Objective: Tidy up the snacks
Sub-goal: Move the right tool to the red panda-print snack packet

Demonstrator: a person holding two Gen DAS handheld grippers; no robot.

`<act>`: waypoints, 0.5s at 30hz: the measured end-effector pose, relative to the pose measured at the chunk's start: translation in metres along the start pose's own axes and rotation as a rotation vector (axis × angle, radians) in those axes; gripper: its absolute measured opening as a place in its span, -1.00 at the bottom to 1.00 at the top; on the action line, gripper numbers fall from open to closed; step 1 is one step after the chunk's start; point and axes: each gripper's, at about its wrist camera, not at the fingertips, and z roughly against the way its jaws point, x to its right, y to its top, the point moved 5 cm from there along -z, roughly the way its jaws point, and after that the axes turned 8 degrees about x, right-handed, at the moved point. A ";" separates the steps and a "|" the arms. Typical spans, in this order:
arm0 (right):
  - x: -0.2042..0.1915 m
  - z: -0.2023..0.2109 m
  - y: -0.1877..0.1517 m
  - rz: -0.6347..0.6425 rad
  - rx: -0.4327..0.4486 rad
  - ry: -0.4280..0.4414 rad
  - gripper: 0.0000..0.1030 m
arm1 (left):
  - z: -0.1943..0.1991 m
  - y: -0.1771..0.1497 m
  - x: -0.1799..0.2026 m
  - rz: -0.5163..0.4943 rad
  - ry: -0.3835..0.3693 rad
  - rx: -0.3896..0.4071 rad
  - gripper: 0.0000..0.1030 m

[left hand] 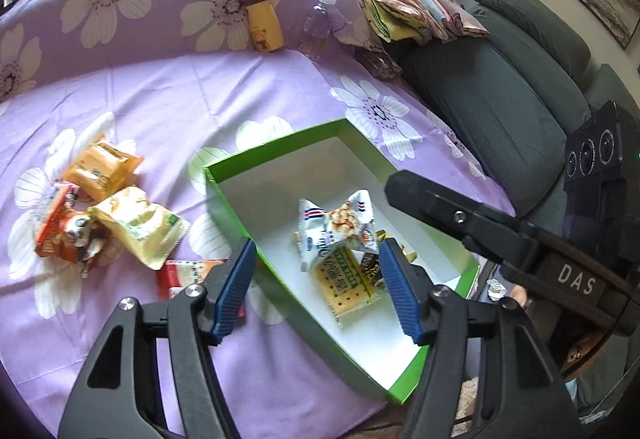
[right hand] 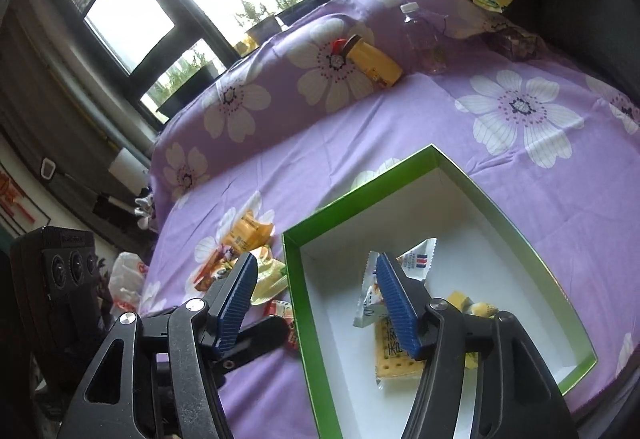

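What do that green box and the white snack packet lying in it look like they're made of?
The green box looks like thin cardboard: flat straight walls, crisp folded corners, slightly glossy green outside and matte white inside. The white snack packet looks like glossy printed plastic film, judging by its crinkles, its sheen and its zigzag sealed edge; a foil lining cannot be told.

A bed covered by a purple sheet [left hand: 168, 87] printed with white flowers carries everything. A green box [left hand: 230, 195] with a white inside lies on it, and left of the box sits a loose cluster of 4 snack packets: an orange one [left hand: 102, 171], a pale yellow one [left hand: 140, 227], a red-orange one [left hand: 60, 235] and a red one [left hand: 182, 275]. Beyond the box, a yellow bottle [left hand: 264, 25] and a clear bottle [left hand: 318, 25] lean against the sheet's raised fold.
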 end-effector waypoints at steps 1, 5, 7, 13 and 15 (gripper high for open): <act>-0.005 0.000 0.000 0.009 0.004 0.005 0.29 | 0.009 0.001 -0.008 0.007 0.014 0.012 0.35; -0.022 -0.001 -0.004 0.039 0.014 0.019 0.42 | 0.043 -0.003 -0.038 0.019 0.073 0.058 0.57; -0.031 -0.005 -0.009 0.060 0.003 0.020 0.42 | 0.056 -0.008 -0.054 0.028 0.116 0.075 0.60; -0.053 -0.023 -0.023 0.080 -0.041 0.049 0.42 | 0.076 -0.028 -0.109 0.139 0.121 0.143 0.65; -0.059 -0.031 -0.030 0.076 -0.058 0.053 0.42 | 0.071 -0.033 -0.129 0.200 0.138 0.131 0.65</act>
